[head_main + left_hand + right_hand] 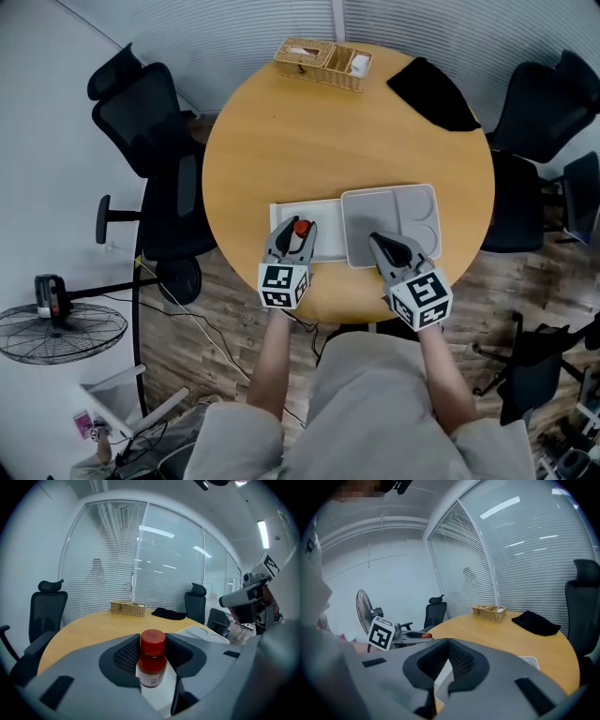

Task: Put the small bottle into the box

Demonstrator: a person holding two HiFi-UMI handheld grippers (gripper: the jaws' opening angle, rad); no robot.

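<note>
The small bottle (pixel 152 660), with its red cap (pixel 301 228), stands upright between the pads of my left gripper (pixel 298 231), which is shut on it. It hangs over the open white box (pixel 281 214) at the near edge of the round wooden table (pixel 281 141). Below the bottle, the box's white floor (pixel 158 696) shows between the jaws. My right gripper (pixel 374 239) is over the near edge of a grey moulded tray (pixel 412 202) beside the box. Its tips (pixel 448 641) meet, shut on nothing.
A wicker basket (pixel 323 64) and a black cloth (pixel 433 94) lie at the table's far side. Black office chairs (pixel 150 122) stand to the left and right (pixel 544 103). A floor fan (pixel 56 328) is at the lower left.
</note>
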